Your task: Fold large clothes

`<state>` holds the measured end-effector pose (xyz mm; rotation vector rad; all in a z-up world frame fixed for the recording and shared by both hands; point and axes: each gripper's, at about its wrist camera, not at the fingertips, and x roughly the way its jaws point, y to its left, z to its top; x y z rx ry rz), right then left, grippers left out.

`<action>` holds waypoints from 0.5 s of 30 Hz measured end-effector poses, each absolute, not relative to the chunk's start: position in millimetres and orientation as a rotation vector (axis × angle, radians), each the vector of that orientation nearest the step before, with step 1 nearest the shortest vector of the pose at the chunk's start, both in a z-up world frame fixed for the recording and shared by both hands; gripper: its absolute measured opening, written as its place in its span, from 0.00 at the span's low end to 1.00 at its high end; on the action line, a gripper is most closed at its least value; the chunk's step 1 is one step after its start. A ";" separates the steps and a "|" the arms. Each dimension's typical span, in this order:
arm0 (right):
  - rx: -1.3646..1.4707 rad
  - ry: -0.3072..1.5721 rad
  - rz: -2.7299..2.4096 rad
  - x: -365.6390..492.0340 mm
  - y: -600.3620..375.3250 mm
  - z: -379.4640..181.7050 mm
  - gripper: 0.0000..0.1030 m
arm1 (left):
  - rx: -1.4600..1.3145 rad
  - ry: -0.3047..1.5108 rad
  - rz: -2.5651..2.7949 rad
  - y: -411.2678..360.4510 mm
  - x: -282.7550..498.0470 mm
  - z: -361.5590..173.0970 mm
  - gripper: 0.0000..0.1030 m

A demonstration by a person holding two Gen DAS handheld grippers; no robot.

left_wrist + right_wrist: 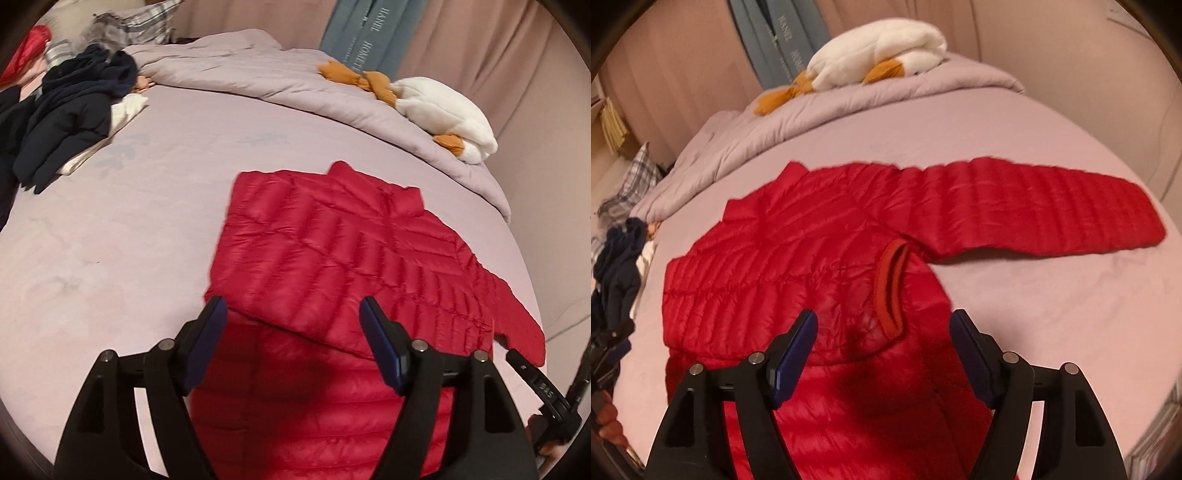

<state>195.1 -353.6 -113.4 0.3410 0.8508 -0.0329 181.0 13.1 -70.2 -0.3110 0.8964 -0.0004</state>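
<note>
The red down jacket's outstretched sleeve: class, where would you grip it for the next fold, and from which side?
Probably grip the outstretched sleeve of the red down jacket near its free cuff end, coming from the right with the open right gripper. It lies flat on the bed sheet, so pinch its edge.

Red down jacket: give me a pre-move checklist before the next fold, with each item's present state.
1. Left claw open and empty: ok.
2. Right claw open and empty: ok.
3. One sleeve already folded across the red down jacket, its cuff lying on the body: ok.
4. Other sleeve folded in: not ok, it lies stretched out on the sheet.
5. Bed sheet beside that sleeve free of other items: ok.
6. Hem laid flat: cannot tell, hidden beneath the claws.
</note>
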 end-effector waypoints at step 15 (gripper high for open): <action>0.233 0.938 0.014 243.2 -334.2 -133.9 0.23 | -0.417 0.887 0.096 70.4 178.9 -80.3 0.76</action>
